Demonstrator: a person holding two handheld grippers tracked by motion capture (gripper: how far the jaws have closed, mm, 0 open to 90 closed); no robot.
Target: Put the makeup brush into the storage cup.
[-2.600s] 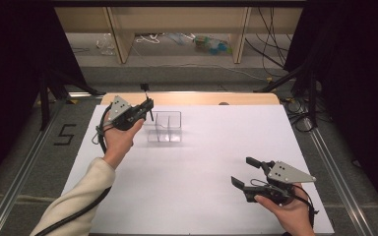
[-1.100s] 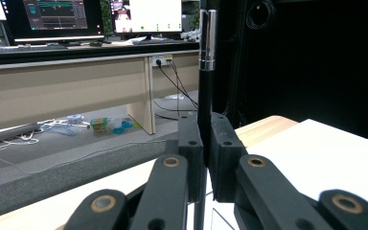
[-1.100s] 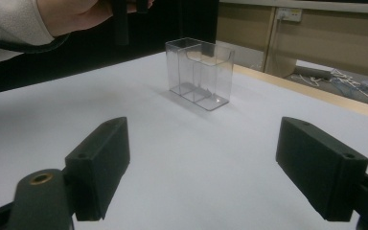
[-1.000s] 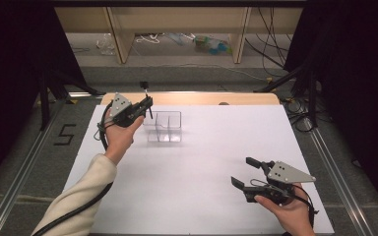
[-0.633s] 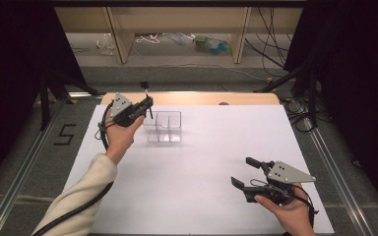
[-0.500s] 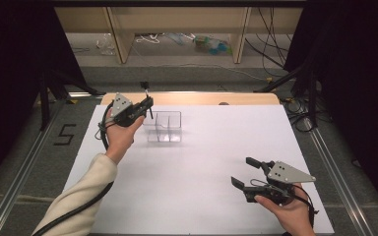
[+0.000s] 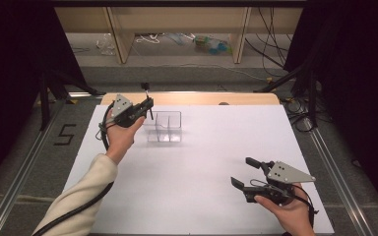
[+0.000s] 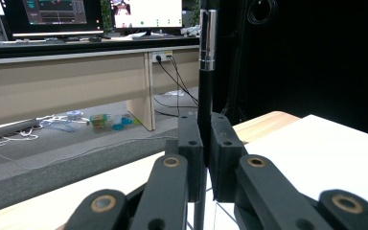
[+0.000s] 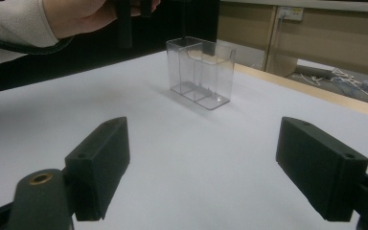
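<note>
My left gripper (image 7: 146, 104) has its jaws pinched tight on a slim black pen-like stick (image 8: 204, 96); its long axis runs upright, 1 end rising past the jaws toward the top of the left gripper view, the other dropping below them; the shaft is matte black with a polished silver band (image 8: 208, 38) high up; in the high view I see it held over the far left of the white table (image 7: 197, 182), just beside the left end of a clear plastic organiser box (image 7: 165, 126) with 2 or more compartments; whether the tip touches the box I cannot tell; my right gripper (image 7: 244, 173) sits wide open near the table's near right corner, nothing between its pads (image 9: 103, 163), well apart from the box.
</note>
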